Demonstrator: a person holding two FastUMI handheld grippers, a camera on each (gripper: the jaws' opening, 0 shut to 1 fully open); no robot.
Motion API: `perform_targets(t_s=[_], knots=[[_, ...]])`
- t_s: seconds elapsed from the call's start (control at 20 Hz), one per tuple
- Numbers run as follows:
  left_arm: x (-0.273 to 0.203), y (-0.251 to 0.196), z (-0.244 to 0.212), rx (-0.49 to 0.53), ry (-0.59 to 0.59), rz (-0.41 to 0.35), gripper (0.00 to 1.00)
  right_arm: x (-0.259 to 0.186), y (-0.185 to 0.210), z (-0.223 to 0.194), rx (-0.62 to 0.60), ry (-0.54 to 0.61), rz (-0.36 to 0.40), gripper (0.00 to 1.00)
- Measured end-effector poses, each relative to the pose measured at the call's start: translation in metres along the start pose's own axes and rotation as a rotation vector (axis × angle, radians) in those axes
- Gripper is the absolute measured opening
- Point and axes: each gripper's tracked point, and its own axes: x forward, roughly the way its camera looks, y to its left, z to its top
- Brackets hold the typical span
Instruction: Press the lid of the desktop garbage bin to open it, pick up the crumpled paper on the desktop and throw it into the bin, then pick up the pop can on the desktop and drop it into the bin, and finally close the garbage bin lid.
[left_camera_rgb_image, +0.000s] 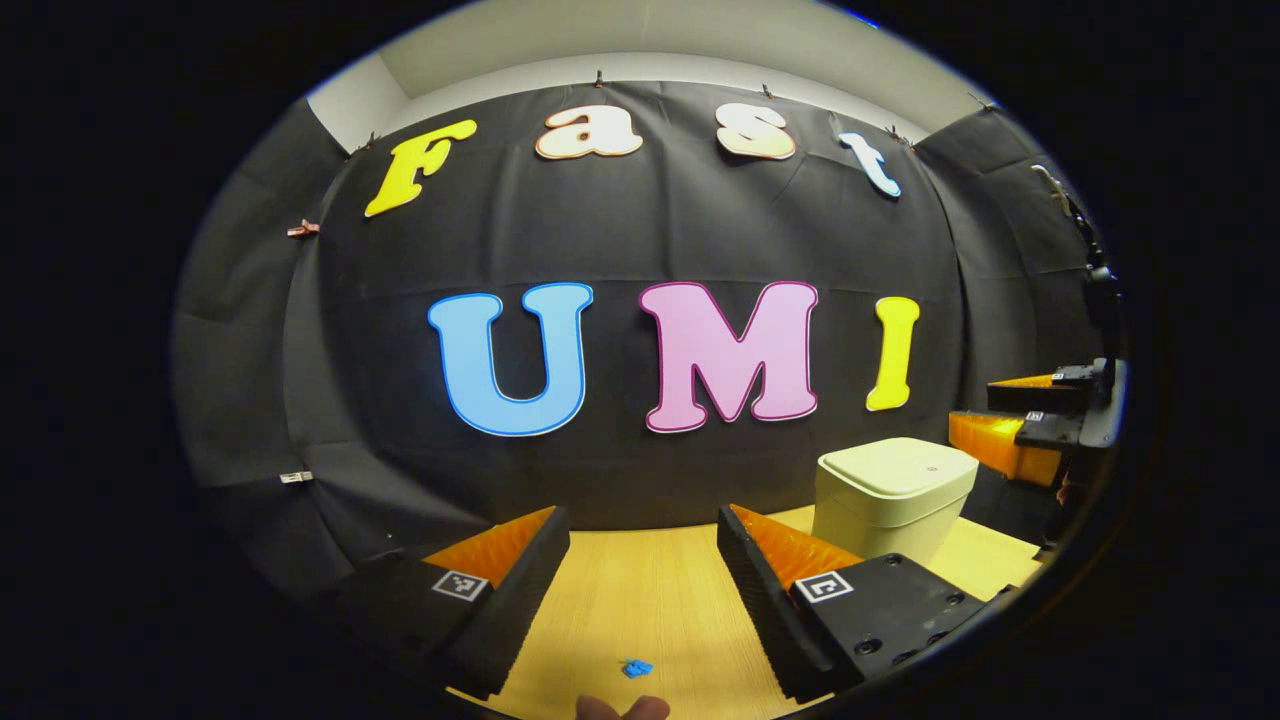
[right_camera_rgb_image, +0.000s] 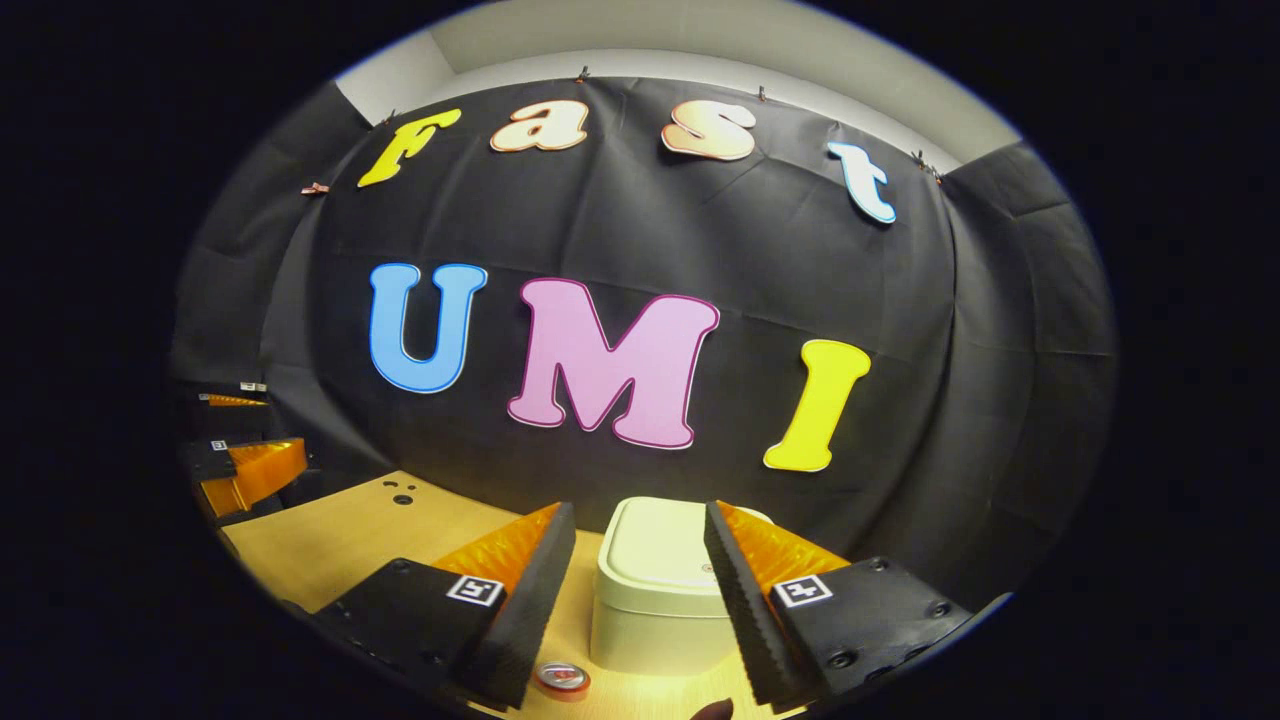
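Wood-grain desk (left_camera_rgb_image: 650, 600), black cloth wall behind. My entries run left to right.

Left gripper view:
- Left gripper (left_camera_rgb_image: 640, 590): jaws apart, nothing between them, held above bare desk.
- Blue scrap (left_camera_rgb_image: 637, 667): small, on the desk near the bottom edge, low between the fingers. I cannot tell what it is.
- Bin (left_camera_rgb_image: 893, 495): pale, boxy, lid down, at the back of the desk to the right of the fingers.
- Right gripper (left_camera_rgb_image: 1010, 425): far right, beyond the bin, jaws apart.

Right gripper view:
- Left gripper (right_camera_rgb_image: 240, 440): far left edge, over the desk's end, well apart from the bin.
- Right gripper (right_camera_rgb_image: 640, 585): jaws apart and empty, the bin (right_camera_rgb_image: 655, 590) framed between the fingers, close ahead and slightly below.
- Can (right_camera_rgb_image: 561, 678): I take the round metal top with a red rim, low near the left finger just in front of the bin, for the pop can.
- Crumpled paper: not located by me; I judge it sits below the cameras' reach.

Stage, as I judge it: lid not yet pressed.

Risks:
- Open fingers may straddle the lid or catch its edge and not press it.
- An off-centre push could slide or tip the light bin toward the wall.
- A low approach could knock the can, which stands right in the right gripper's path.
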Motion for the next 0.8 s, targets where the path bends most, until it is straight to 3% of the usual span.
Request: perform_targets(t_s=[0.25,0.4,0.5,0.55,0.8], knots=[[-0.002,0.001,0.000,0.000,0.003,0.005,0.96,0.027,-0.029,-0.011,0.044,0.061,-0.053,0.53],[-0.002,0.000,-0.002,0.003,0.007,0.005,0.95,0.041,-0.046,-0.012,0.034,0.054,-0.093,0.24],[-0.003,0.000,-0.003,0.002,0.008,0.006,0.96,0.053,-0.054,-0.013,0.005,0.052,-0.100,0.11],[-0.003,0.000,-0.002,0.003,0.009,0.006,0.96,0.057,-0.056,-0.012,-0.007,0.049,-0.095,0.07],[-0.004,0.002,-0.003,0.008,0.005,0.014,0.95,0.085,-0.077,-0.027,0.063,0.098,-0.123,0.07]])
